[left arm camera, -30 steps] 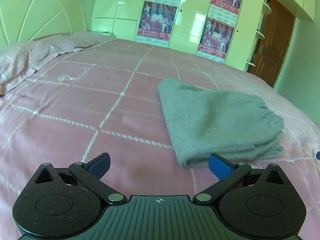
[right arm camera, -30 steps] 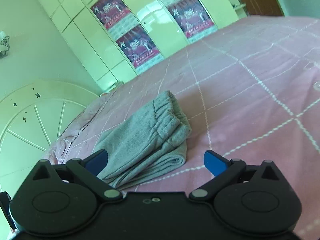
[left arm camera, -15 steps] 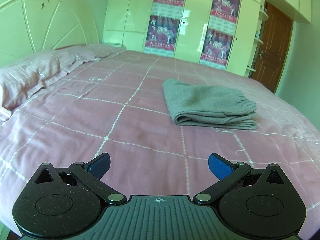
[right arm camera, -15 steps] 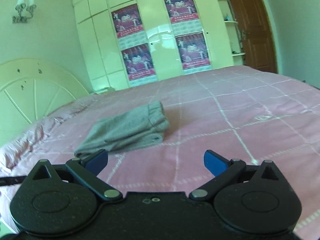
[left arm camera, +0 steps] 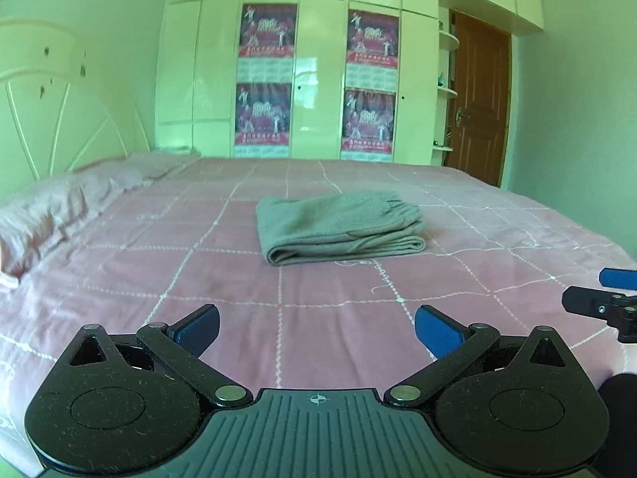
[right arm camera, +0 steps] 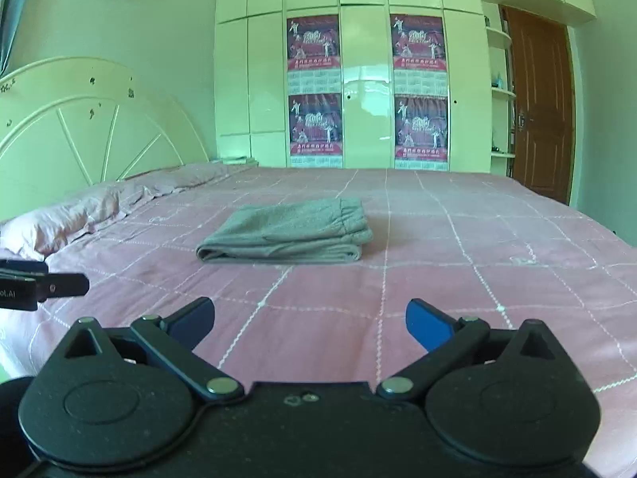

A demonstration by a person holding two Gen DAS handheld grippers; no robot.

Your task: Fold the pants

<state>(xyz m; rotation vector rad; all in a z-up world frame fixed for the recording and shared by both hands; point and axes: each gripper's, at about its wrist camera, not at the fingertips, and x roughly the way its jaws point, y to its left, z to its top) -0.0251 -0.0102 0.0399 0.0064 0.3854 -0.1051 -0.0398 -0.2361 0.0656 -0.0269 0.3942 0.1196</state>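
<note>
The grey pants [left arm camera: 338, 229] lie folded in a compact stack in the middle of the pink bed [left arm camera: 278, 342], waistband to the right. They also show in the right wrist view [right arm camera: 286, 231]. My left gripper [left arm camera: 316, 328] is open and empty, well back from the pants near the bed's front edge. My right gripper [right arm camera: 310, 320] is open and empty, also back from the pants. The right gripper's tip shows at the right edge of the left wrist view [left arm camera: 609, 294].
Pink pillows [left arm camera: 51, 207] lie at the left by the white headboard [right arm camera: 79, 131]. A white wardrobe with posters [left arm camera: 314, 79] stands behind the bed. A brown door [left arm camera: 479, 103] is at the far right.
Both grippers have pulled back and levelled out from close to the pants. The pants now sit farther away and lie still, folded.
</note>
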